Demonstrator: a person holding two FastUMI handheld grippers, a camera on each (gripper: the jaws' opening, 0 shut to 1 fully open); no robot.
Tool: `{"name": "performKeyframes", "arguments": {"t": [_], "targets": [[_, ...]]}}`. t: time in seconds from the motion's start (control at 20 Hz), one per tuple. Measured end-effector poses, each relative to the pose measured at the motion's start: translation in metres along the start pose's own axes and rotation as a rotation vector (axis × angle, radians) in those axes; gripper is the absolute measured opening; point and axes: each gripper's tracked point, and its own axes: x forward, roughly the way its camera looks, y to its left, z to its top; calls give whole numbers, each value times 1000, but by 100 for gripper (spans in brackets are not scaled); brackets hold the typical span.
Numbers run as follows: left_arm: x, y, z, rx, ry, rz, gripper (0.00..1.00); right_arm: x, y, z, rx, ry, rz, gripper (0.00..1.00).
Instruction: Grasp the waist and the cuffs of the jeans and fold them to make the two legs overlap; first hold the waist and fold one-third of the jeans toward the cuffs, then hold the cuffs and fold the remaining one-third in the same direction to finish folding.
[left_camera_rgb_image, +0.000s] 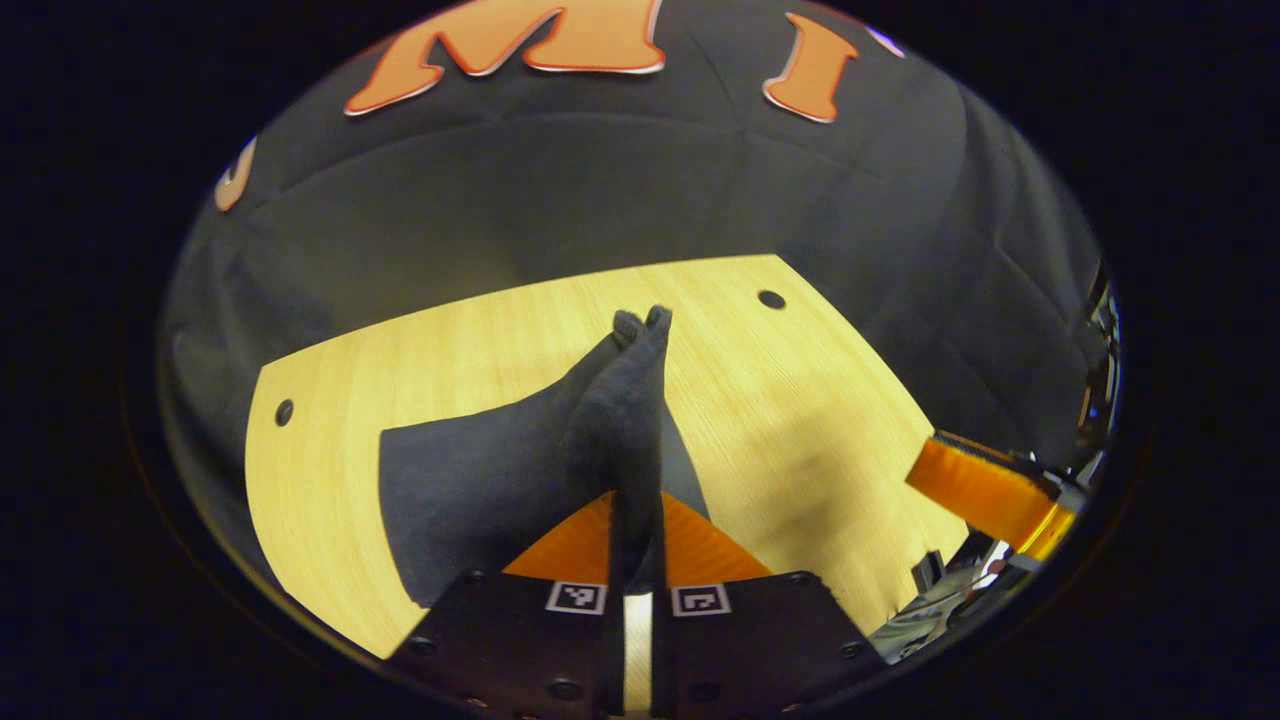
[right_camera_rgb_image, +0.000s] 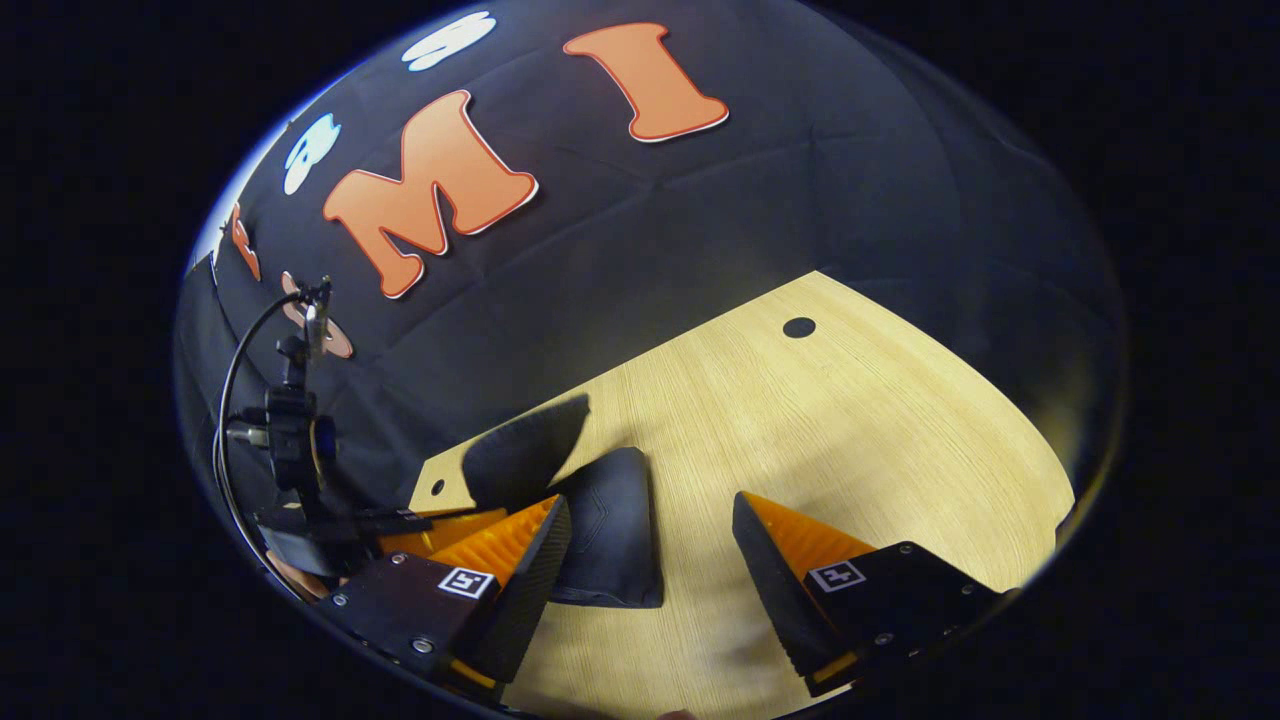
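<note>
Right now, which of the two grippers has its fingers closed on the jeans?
The left gripper: its fingers pinch a raised fold of the dark jeans over the wooden table. The right gripper is spread wide, gripping nothing.

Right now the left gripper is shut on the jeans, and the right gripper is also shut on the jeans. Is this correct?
Only partly. The left gripper is shut on the jeans, as the left gripper view shows. The right gripper is open: in the right gripper view its fingers stand wide apart over the wooden table, holding nothing.
</note>
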Motion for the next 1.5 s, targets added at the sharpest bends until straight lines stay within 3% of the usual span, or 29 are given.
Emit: {"name": "performKeyframes", "arguments": {"t": [0.1,0.25,0.3,0.6,0.8,1.2,1.25,1.35,1.4,1.5], "targets": [[-15,-32,8,8,-46,-97,39,-2,0,3,-5,-16,1,98],[-41,-15,25,36,-165,-32,84,-4,4,11,-45,-58,-2,98],[-51,-6,32,31,-207,-4,92,-6,11,16,-67,-80,-2,98],[-146,63,53,-34,-500,193,97,-17,63,49,-244,-241,24,98],[-214,92,57,-60,-687,272,98,-40,107,57,-316,-325,56,98],[-348,123,37,-38,-947,404,97,-79,173,40,-351,-411,93,98],[-361,124,27,-41,-961,424,93,-84,179,38,-351,-420,97,98],[-375,124,9,-48,-964,450,97,-93,193,32,-359,-438,115,98],[-383,122,0,-40,-978,459,94,-99,198,29,-368,-449,121,98],[-403,129,-19,2,-1009,550,93,-107,209,27,-388,-476,130,100]]}}
